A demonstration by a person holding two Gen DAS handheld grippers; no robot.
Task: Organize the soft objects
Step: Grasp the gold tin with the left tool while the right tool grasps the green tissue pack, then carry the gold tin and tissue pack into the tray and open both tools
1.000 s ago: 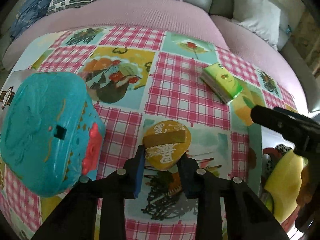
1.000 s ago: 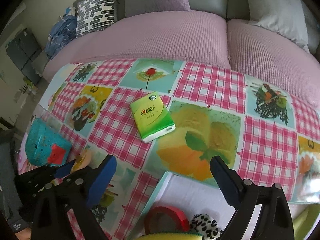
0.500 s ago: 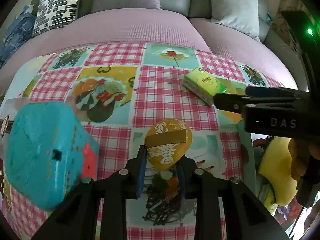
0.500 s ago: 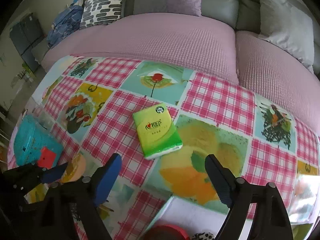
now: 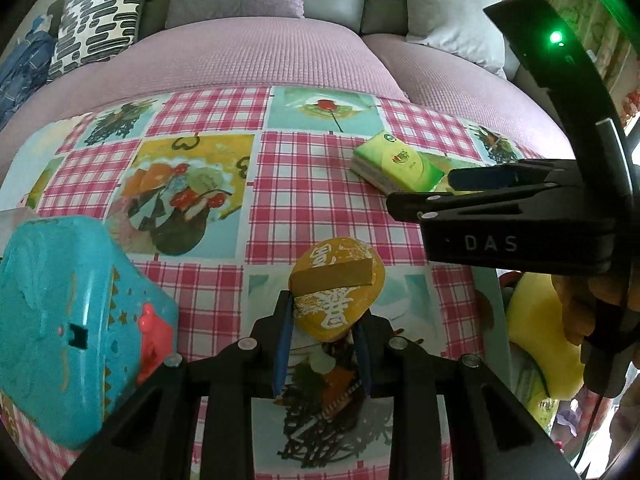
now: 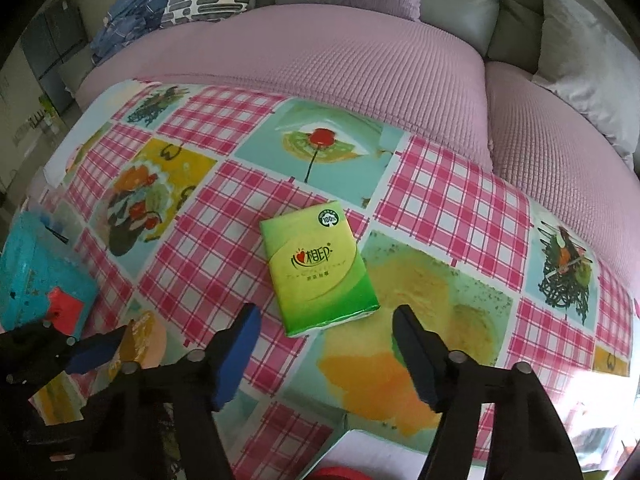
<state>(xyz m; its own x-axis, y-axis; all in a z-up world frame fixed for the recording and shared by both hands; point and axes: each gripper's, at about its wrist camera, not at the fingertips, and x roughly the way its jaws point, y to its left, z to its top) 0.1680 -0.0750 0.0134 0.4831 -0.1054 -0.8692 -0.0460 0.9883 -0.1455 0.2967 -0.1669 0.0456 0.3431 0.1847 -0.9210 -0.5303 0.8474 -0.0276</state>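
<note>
The left claw (image 5: 322,344) is closed on a yellow pouch (image 5: 338,288) printed with white characters, which is pinched between the blue pads above the checked tablecloth (image 5: 280,208) of the worktop. A teal plastic box (image 5: 68,328) with a red clasp is seen just to its left. The right claw (image 6: 326,354) is held wide open, nothing between its fingers, just short of a green tissue pack (image 6: 318,274) lying flat on the cloth. A yellow plush item (image 5: 540,332) is visible at the right edge of the left wrist view, partly hidden. Beyond the worktop a pink-covered sofa (image 6: 340,40) with cushions is seen.
</note>
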